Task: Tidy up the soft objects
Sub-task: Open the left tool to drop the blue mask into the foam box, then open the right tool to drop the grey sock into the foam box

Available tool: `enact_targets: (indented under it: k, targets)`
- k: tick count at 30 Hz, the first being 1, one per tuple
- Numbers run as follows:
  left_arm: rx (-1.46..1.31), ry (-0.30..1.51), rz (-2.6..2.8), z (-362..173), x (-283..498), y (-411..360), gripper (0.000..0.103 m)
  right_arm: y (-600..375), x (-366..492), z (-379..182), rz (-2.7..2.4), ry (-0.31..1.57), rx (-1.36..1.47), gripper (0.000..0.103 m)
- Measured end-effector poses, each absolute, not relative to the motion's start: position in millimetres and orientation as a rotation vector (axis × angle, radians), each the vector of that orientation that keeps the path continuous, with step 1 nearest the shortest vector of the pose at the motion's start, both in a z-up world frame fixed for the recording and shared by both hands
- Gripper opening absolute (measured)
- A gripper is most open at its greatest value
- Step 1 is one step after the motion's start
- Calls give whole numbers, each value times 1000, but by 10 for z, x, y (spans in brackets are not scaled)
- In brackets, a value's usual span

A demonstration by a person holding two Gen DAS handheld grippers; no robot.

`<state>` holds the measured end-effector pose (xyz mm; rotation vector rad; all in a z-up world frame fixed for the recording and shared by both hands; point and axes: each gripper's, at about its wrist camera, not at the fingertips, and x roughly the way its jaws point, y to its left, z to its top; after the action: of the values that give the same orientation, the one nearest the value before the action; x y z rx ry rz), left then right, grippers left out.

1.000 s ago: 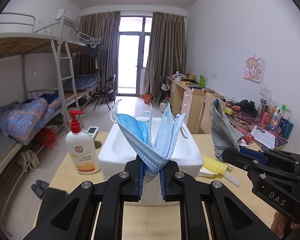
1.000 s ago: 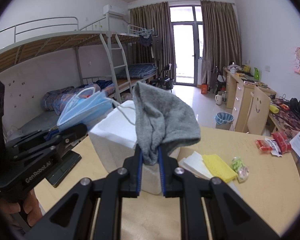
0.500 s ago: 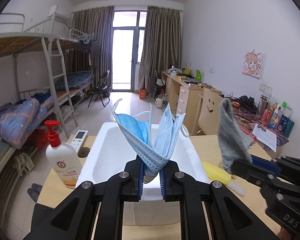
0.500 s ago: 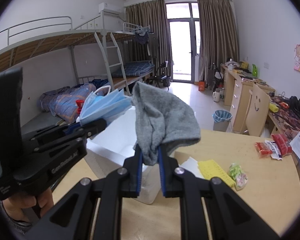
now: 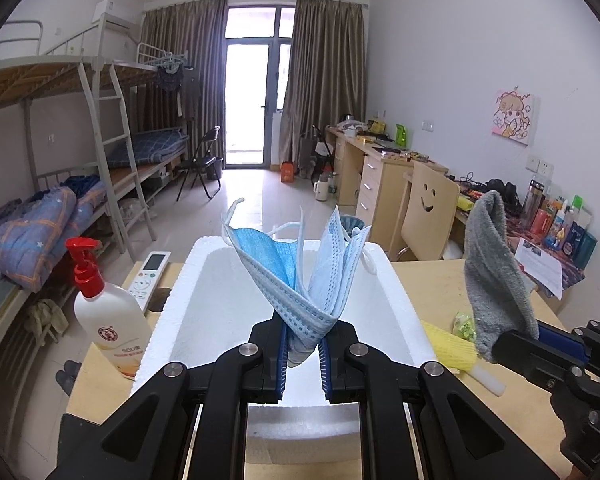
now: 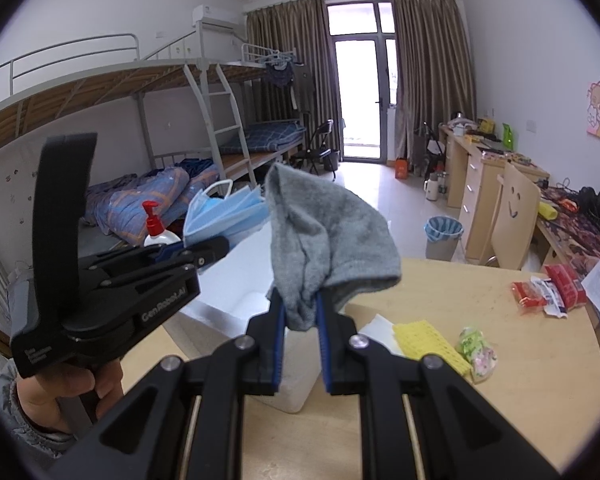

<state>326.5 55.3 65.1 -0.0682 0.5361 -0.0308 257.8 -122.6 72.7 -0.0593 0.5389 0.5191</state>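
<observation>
**Foam box waiting, both claws loaded**

Foam first: far to the left of my left claw (image 5: 303, 346) stands the pump bottle of lotion (image 5: 107, 320), with the remote control (image 5: 149, 274) lying behind it, both just beside the white foam box (image 5: 384, 280). I judge they sit outside the box because they are hard items, not part of the sorting.

My left claw is clamped on a bunch of blue face masks (image 5: 300, 276), pinched at their folded bottom edge so the pleats and ear loops fan upward. It hangs directly over the box's hollow, which I read as the drop point; letting go here should land the masks inside.

Right of that claw, past the box wall, a yellow sponge cloth (image 5: 446, 344) and a small green packet (image 5: 464, 322) lie on the wooden table (image 5: 432, 276).

Further right, my right claw (image 6: 301, 322) is closed tight on a grey sock (image 6: 328, 236), gripped low so it flops over the jaws. It waits beside the box, not above it, probably to keep out of the left claw's way until its turn.
</observation>
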Motion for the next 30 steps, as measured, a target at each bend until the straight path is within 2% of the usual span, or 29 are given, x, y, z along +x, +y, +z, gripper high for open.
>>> enact_targets:
  k: [8, 11, 13, 15, 17, 19, 21, 23, 30]
  targets:
    - [-60, 540, -23, 627, 3333, 516, 14, -1247, 2599, 732, 510, 543, -49, 18]
    - [-34, 514, -2, 640, 3317, 491, 18, -1239, 2591, 743, 506, 542, -46, 18]
    - [-32, 515, 1, 642, 3322, 499, 27, -1239, 2587, 748, 505, 541, -46, 18]
    - [-37, 513, 6, 642, 3323, 517, 51, -1238, 2585, 752, 504, 539, -46, 18]
    - [-39, 503, 22, 645, 3312, 536, 70, -1240, 2583, 749, 502, 537, -45, 18]
    - [-40, 486, 33, 657, 3294, 547, 80, -1241, 2581, 744, 503, 536, -46, 18]
    - [-43, 479, 44, 663, 3283, 561, 96, -1242, 2582, 743, 502, 537, -46, 18]
    - [-58, 475, 46, 663, 3272, 596, 99, -1239, 2581, 744, 501, 536, -46, 18]
    - [-55, 458, 63, 689, 3162, 610, 100, -1249, 2571, 738, 497, 538, -48, 18]
